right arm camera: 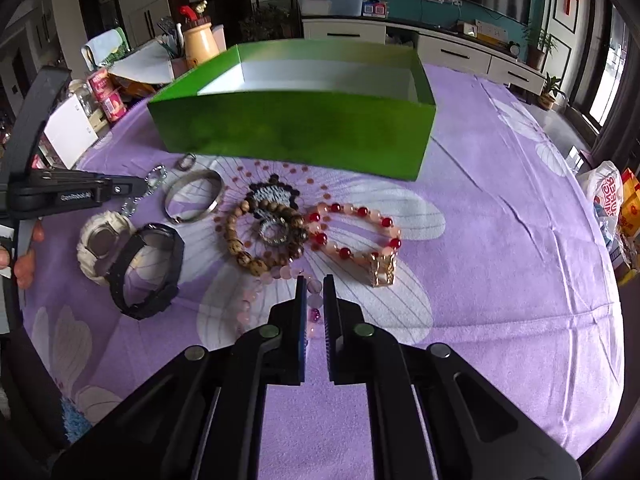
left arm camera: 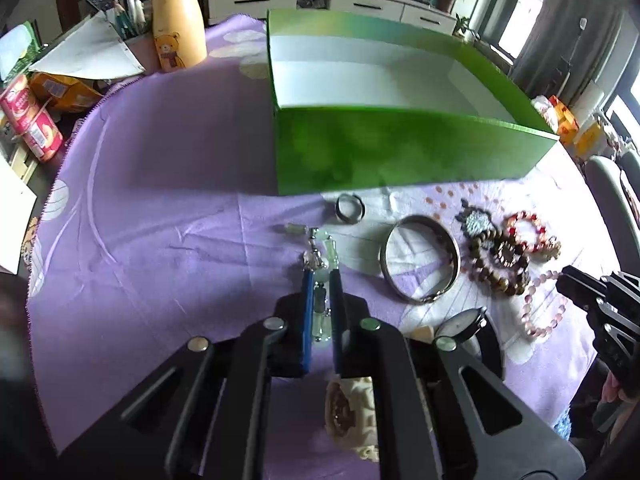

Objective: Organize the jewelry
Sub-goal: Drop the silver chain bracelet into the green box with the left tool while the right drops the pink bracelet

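A green box (left arm camera: 400, 148) with a white inside stands open on the purple cloth; it also shows in the right wrist view (right arm camera: 296, 132). My left gripper (left arm camera: 322, 274) is shut on a clear crystal bracelet (left arm camera: 316, 240), also seen in the right wrist view (right arm camera: 154, 178). My right gripper (right arm camera: 315, 280) is shut on a pale pink bead bracelet (right arm camera: 280, 276). In front of the box lie a silver ring (left arm camera: 349, 208), a silver bangle (right arm camera: 194, 196), a brown bead bracelet (right arm camera: 256, 236), a red and pink bracelet (right arm camera: 356, 232), a white watch (right arm camera: 100, 244) and a black watch (right arm camera: 148, 272).
A yellow bear jar (left arm camera: 178, 24), pens, papers and red cans (left arm camera: 32, 120) crowd the table's far left. Snack bags (right arm camera: 612, 200) lie off the right edge. A white TV cabinet (right arm camera: 440, 48) stands behind the table.
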The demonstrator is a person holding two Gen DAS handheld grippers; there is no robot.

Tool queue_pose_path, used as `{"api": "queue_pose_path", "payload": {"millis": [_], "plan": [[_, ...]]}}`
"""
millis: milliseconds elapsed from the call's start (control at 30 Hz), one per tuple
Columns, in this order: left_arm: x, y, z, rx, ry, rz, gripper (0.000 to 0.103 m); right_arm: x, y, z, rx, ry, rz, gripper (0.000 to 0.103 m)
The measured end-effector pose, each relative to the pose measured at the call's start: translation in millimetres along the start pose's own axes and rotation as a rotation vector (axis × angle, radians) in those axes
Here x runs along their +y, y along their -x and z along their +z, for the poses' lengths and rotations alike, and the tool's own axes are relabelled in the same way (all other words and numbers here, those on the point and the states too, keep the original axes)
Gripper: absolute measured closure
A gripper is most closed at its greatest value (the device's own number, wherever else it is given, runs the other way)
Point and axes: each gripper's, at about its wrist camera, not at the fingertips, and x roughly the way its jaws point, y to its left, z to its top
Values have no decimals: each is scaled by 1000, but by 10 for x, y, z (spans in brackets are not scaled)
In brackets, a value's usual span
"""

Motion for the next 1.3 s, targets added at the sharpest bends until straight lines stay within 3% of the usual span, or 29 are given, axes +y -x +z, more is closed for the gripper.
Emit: {"api": "queue_pose_path", "payload": {"millis": [367, 767, 1033, 1300], "plan": [[-65, 477, 87, -109, 32, -65, 96, 77, 417, 270, -122, 40, 13, 96], [-150, 689, 613, -185, 35, -90, 96, -100, 539, 1024, -249, 31, 28, 96], [-242, 444, 1086, -165, 53, -94, 96, -233, 198, 1483, -246, -9, 61, 96], [-286, -8, 1339, -90, 66, -47, 96, -300, -416, 1655, -141, -39, 93, 95]]}}
